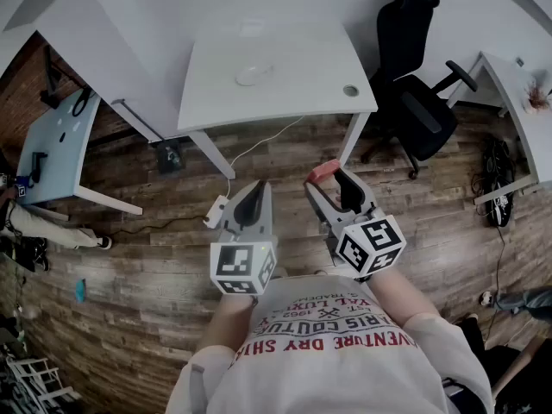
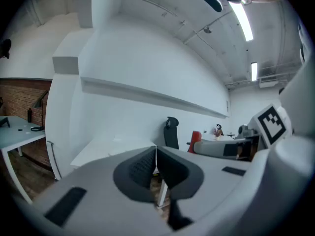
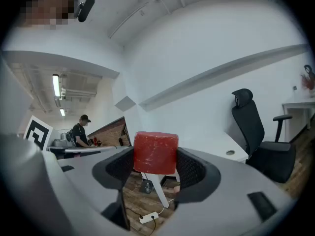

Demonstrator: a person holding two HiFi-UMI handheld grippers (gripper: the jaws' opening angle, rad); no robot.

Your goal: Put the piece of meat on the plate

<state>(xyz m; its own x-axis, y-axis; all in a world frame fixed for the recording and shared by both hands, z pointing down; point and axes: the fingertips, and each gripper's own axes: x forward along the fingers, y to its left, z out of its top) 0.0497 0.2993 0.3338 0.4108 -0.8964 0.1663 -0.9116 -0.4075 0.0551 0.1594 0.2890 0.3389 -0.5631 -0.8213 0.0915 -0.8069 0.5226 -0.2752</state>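
Observation:
My right gripper [image 3: 155,167] is shut on a red block of meat [image 3: 155,152], which sits between both ribbed pads, held level above the wooden floor. The head view shows the same red piece of meat [image 1: 323,172] at the tip of the right gripper [image 1: 328,179], short of the white table. My left gripper [image 2: 156,167] is shut with nothing in it, its pads touching; in the head view the left gripper [image 1: 252,198] is beside the right one. A pale round plate [image 1: 254,75] lies on the white table [image 1: 285,84] ahead of both grippers.
A black office chair [image 1: 414,84] stands right of the table. A white power strip [image 1: 216,211] with its cable lies on the wood floor under the left gripper. A blue-grey desk [image 1: 56,145] is at the left. A person [image 3: 79,131] stands at a far desk.

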